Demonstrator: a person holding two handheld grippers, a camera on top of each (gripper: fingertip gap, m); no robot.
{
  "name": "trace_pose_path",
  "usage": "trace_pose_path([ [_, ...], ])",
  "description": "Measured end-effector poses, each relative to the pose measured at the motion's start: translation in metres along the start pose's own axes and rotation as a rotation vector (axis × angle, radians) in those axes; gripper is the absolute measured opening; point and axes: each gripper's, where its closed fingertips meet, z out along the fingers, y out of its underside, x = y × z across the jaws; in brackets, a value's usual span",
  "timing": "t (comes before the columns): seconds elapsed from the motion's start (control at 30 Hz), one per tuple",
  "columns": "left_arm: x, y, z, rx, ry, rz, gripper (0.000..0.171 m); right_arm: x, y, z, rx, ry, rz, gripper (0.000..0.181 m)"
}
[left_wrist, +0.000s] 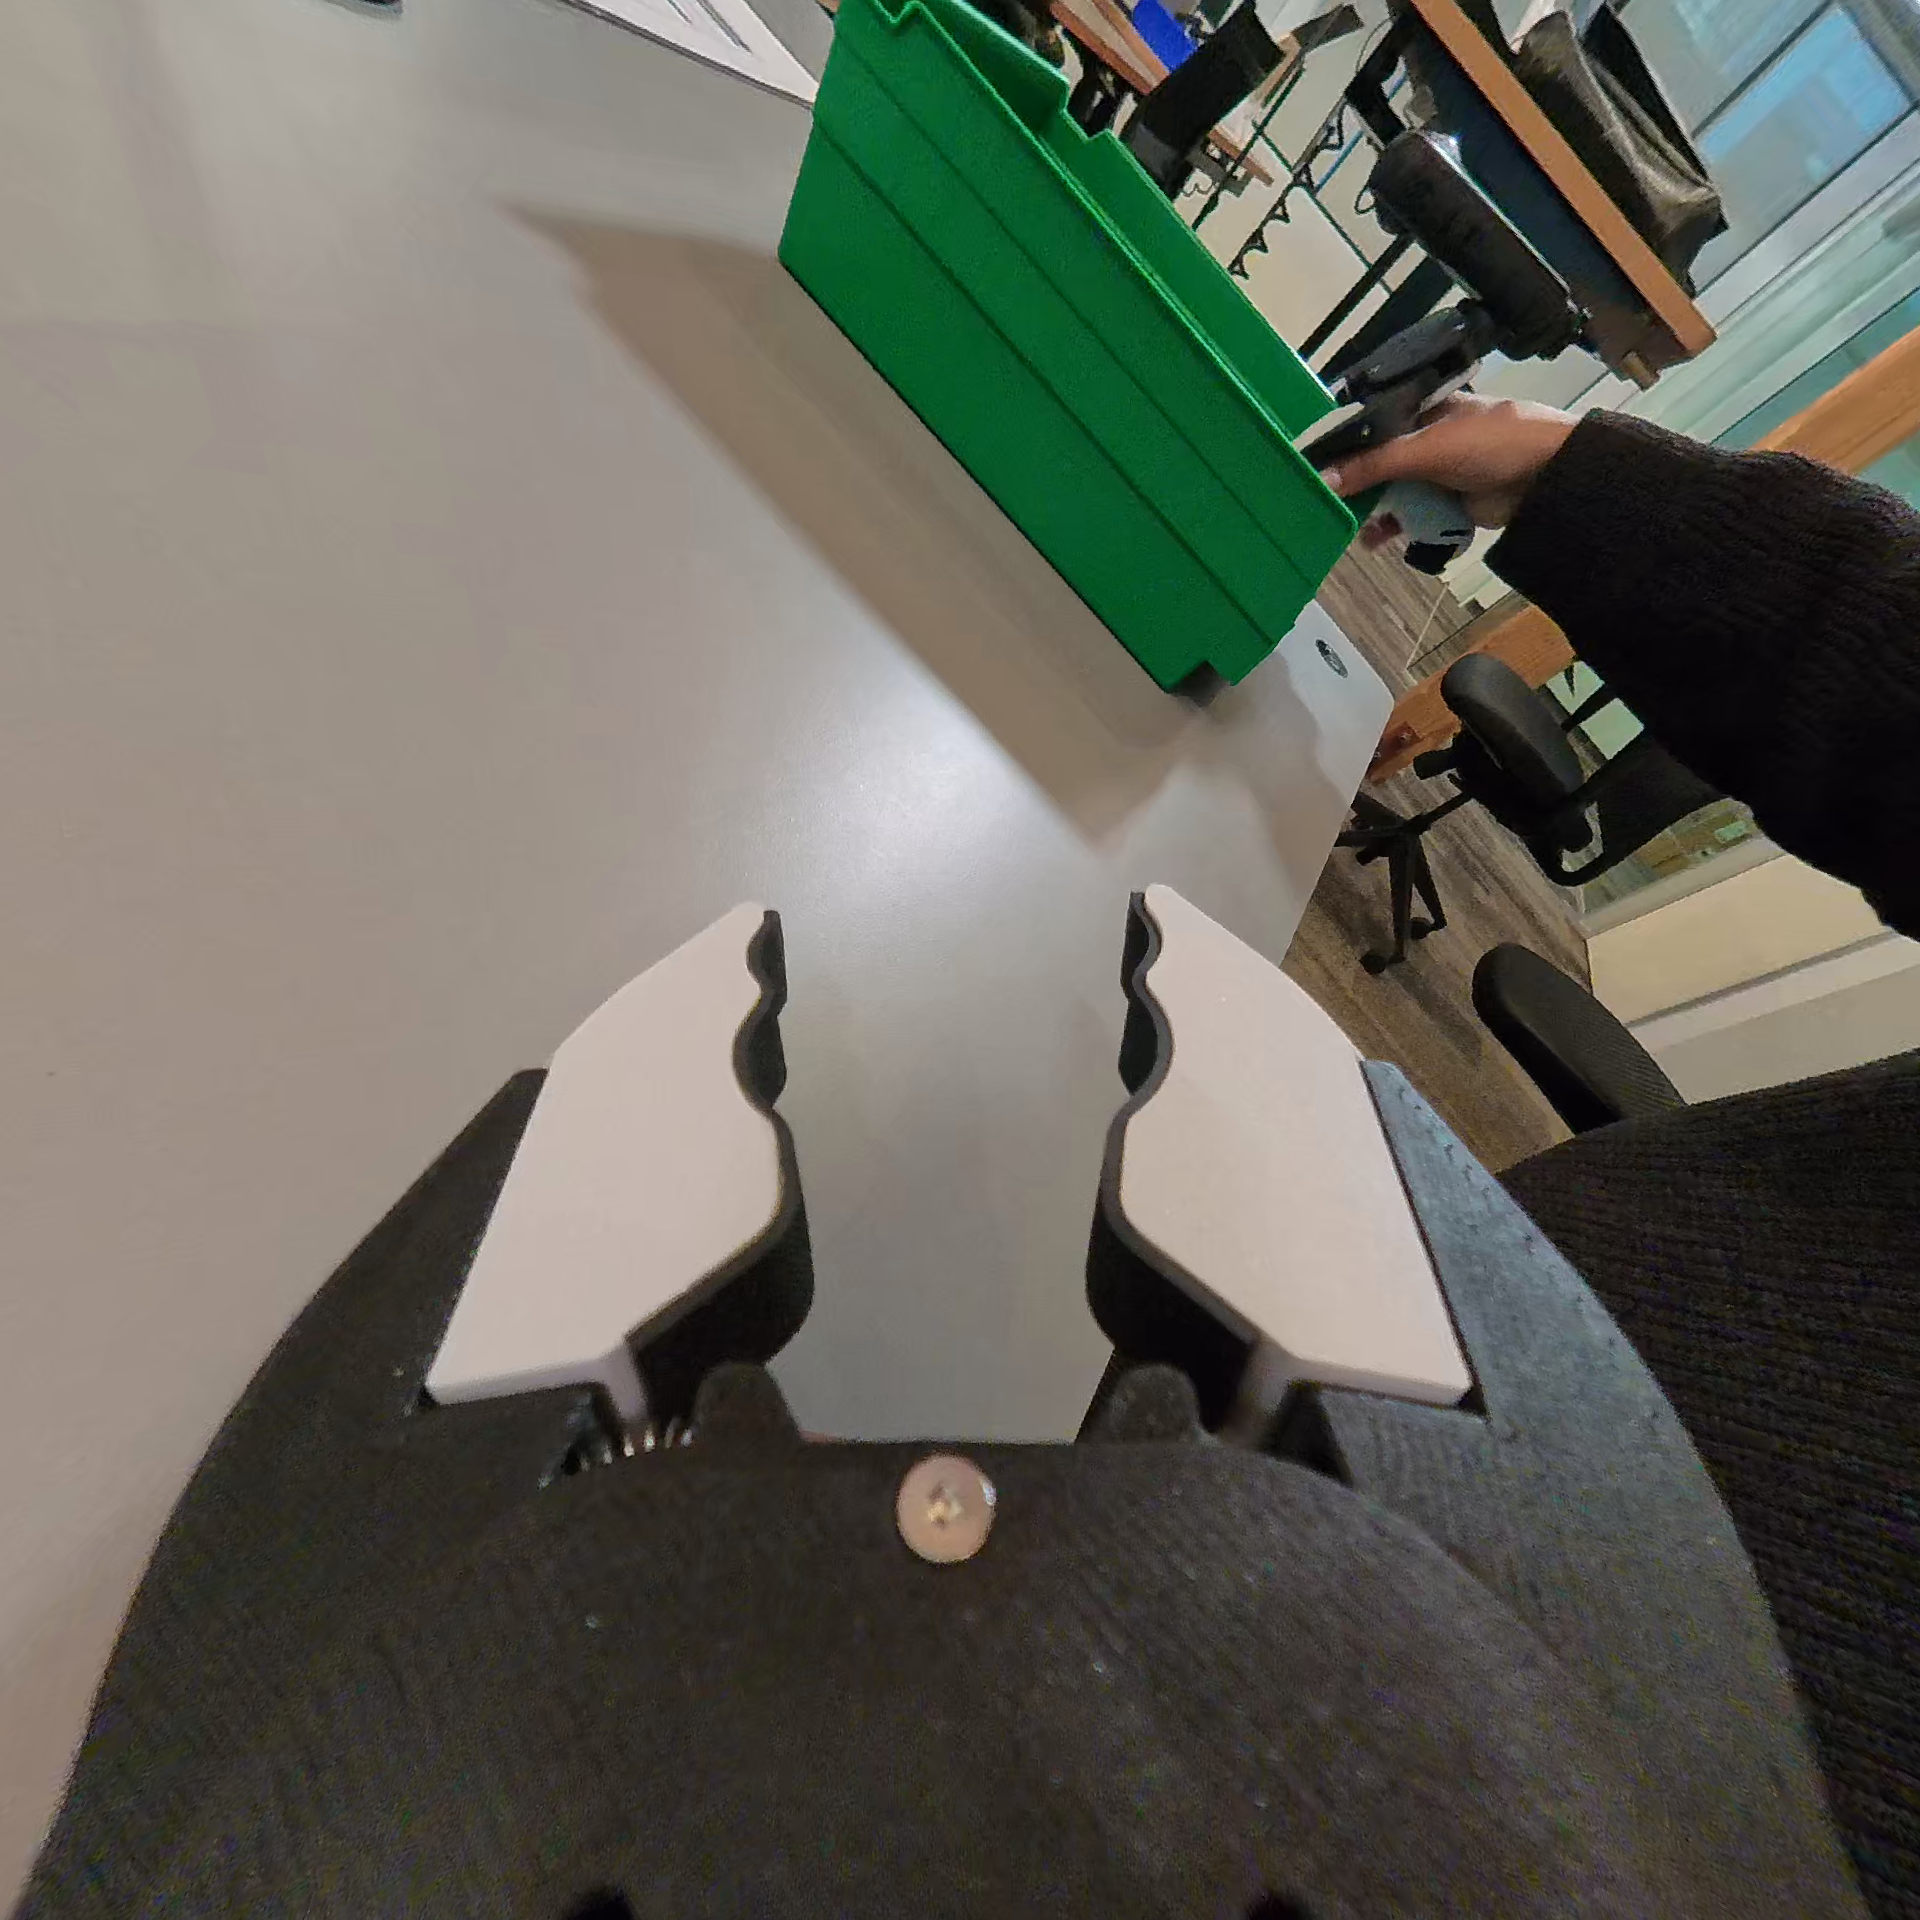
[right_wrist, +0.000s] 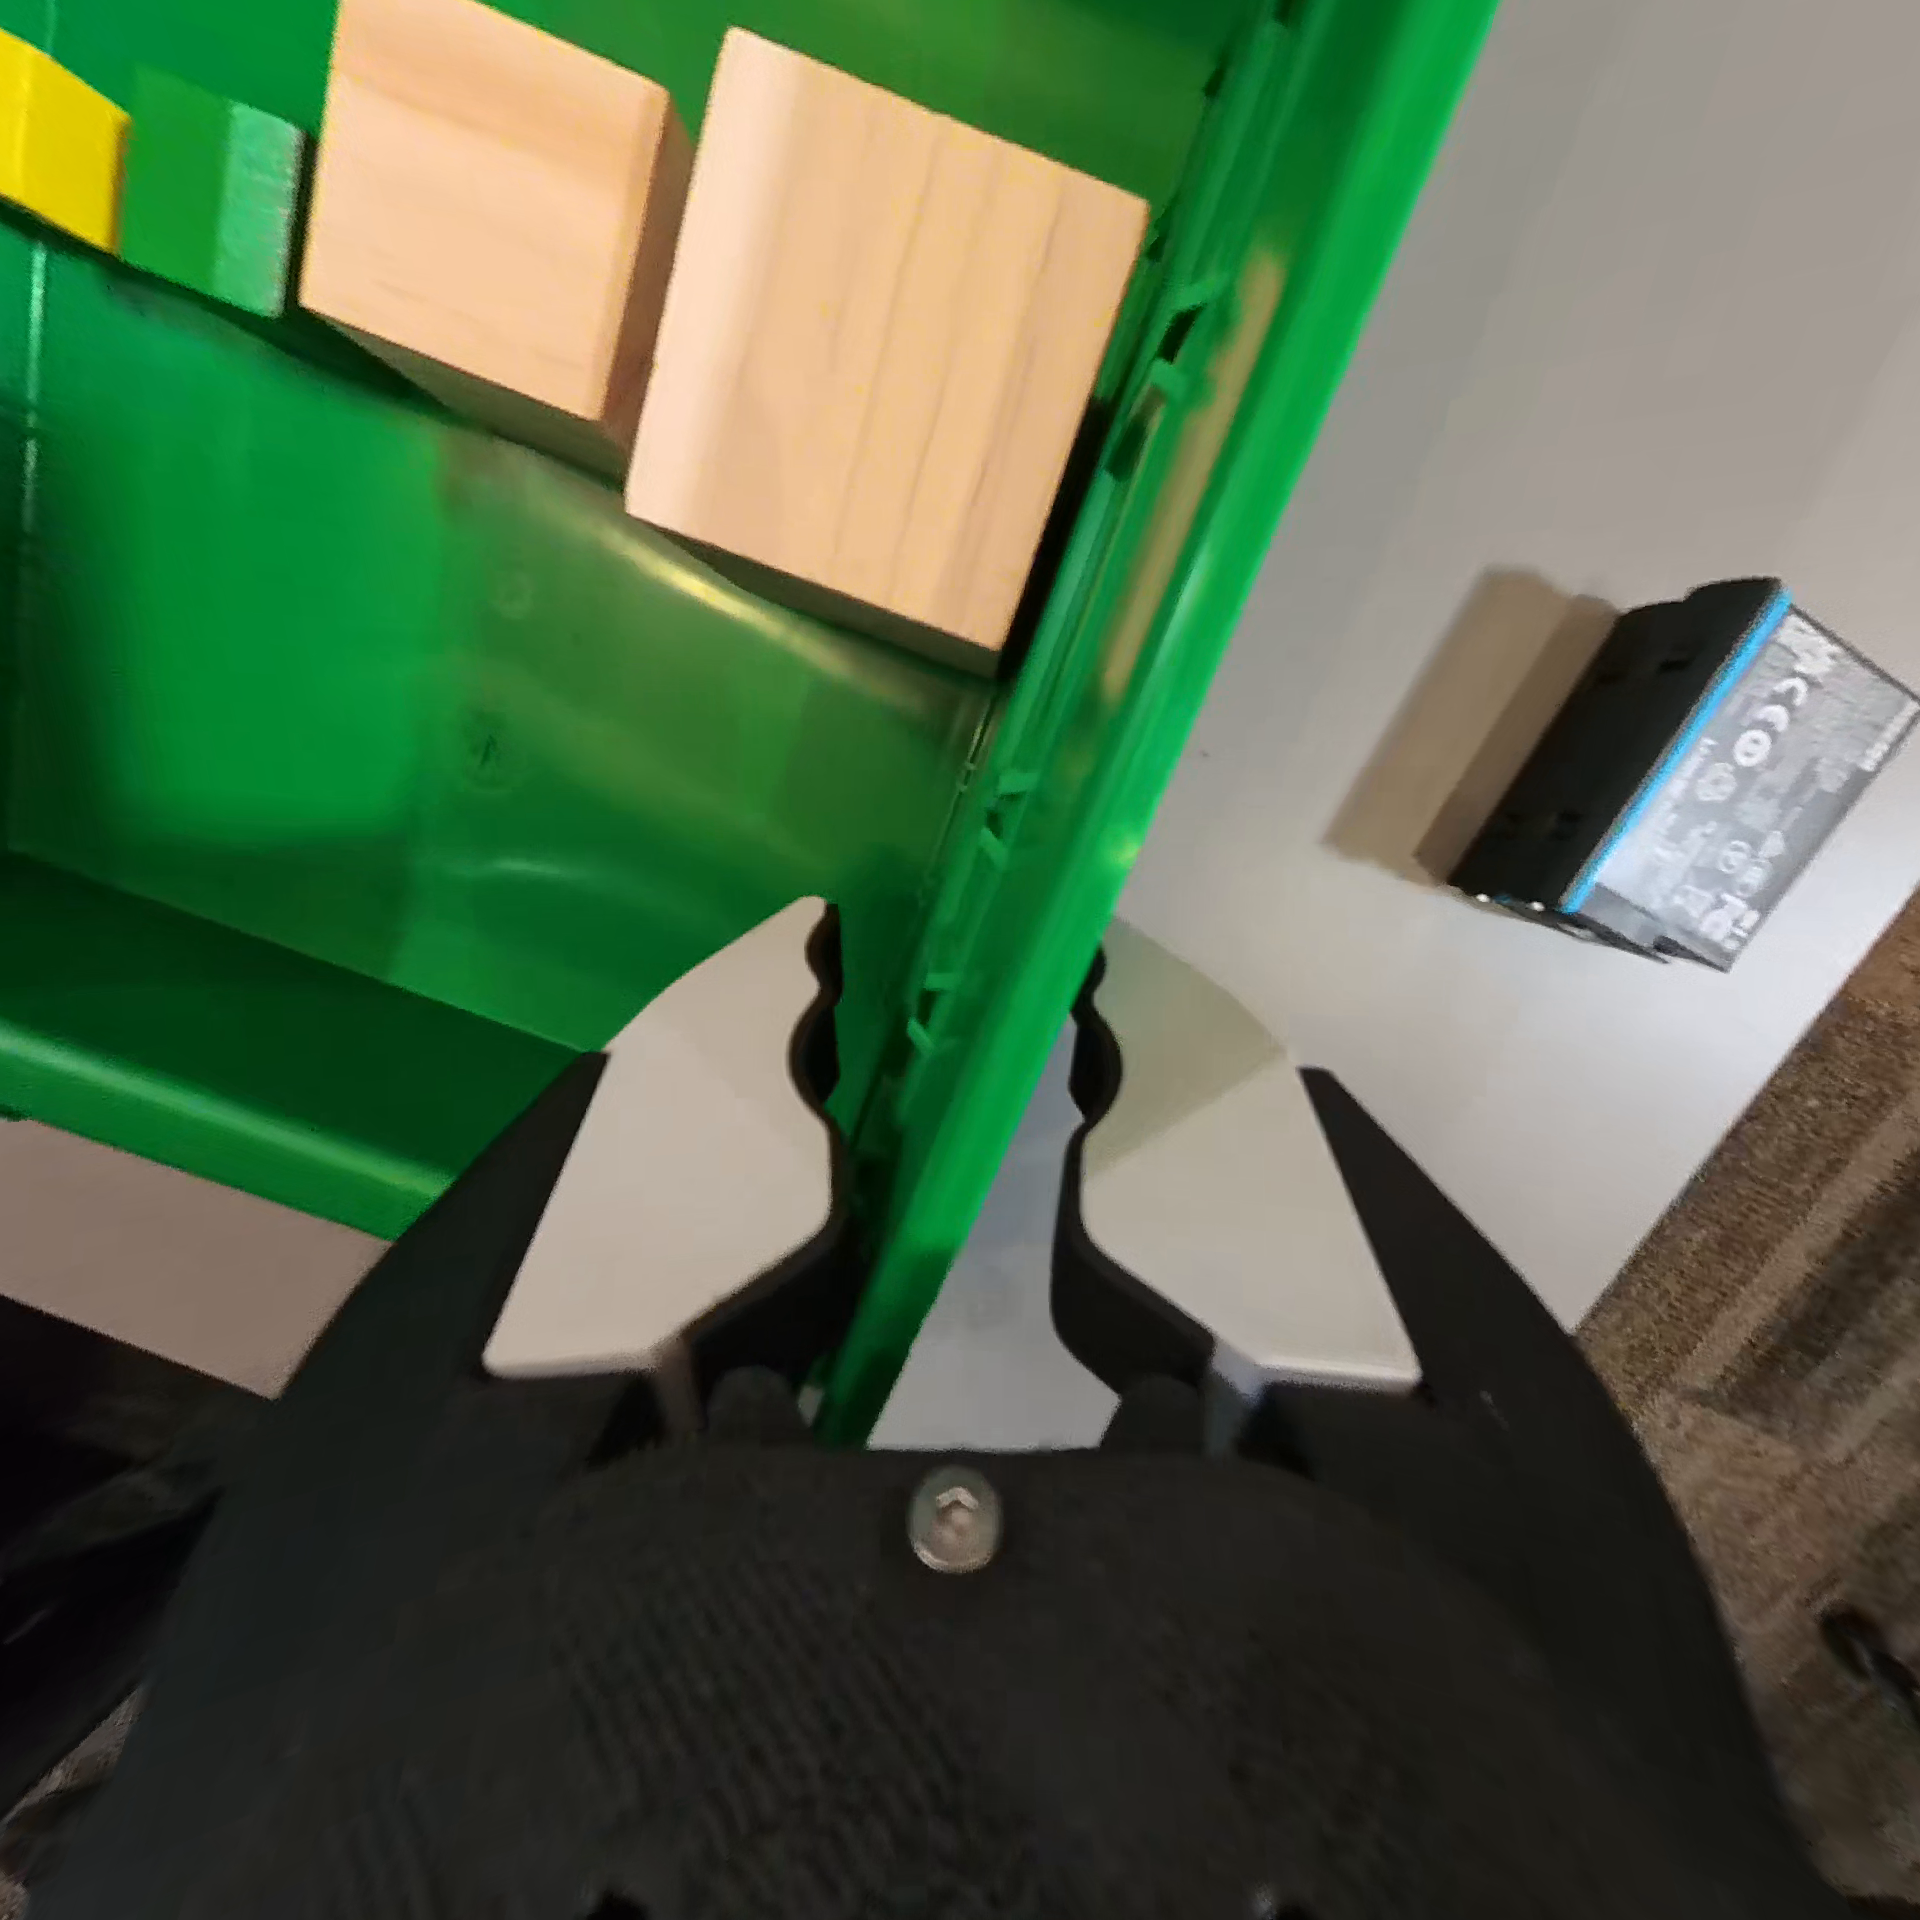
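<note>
My left gripper (left_wrist: 951, 925) is open and empty, low over the white table (left_wrist: 416, 623), with nothing between its fingers. A green plastic bin (left_wrist: 1039, 343) stands ahead of it to the right, near the table's edge. My right gripper (right_wrist: 956, 935) is closed on the bin's side wall (right_wrist: 1039, 831), one finger inside and one outside. It also shows in the left wrist view (left_wrist: 1371, 426), held by a hand at the bin's far end. Inside the bin lie two plain wooden blocks (right_wrist: 883, 332) (right_wrist: 488, 208), a green block (right_wrist: 229, 187) and a yellow block (right_wrist: 52, 156).
A black battery pack with a blue stripe (right_wrist: 1704, 779) lies on the table right of the bin, near the table edge. Black office chairs (left_wrist: 1527, 748) and wooden desks (left_wrist: 1558, 177) stand beyond the table. A dark sleeve (left_wrist: 1745, 644) reaches across at right.
</note>
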Motion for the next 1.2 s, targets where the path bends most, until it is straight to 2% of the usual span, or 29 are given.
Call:
trace_pose_path([
  [0.27,0.002,0.004,0.002,-0.020,0.006,-0.001,0.064,-0.020,0.003,0.001,-0.043,-0.121,-0.009,0.021],
  [0.43,0.002,0.005,0.002,-0.028,0.006,-0.003,0.064,-0.024,0.005,0.000,-0.098,-0.081,-0.005,0.017],
  [0.73,0.004,0.006,0.002,-0.030,0.008,0.005,0.063,-0.038,0.003,0.000,-0.084,-0.061,0.064,0.015],
  [0.93,0.004,0.005,0.002,-0.027,0.002,0.010,0.063,-0.049,-0.010,-0.002,-0.044,-0.037,0.009,0.012],
  [1.13,0.001,-0.010,-0.007,0.046,-0.081,0.086,0.063,-0.083,-0.022,0.002,-0.069,-0.081,-0.053,0.012],
  [1.2,-0.005,-0.021,-0.015,0.090,-0.171,0.149,0.073,-0.097,-0.027,0.005,-0.067,-0.095,-0.076,0.012],
])
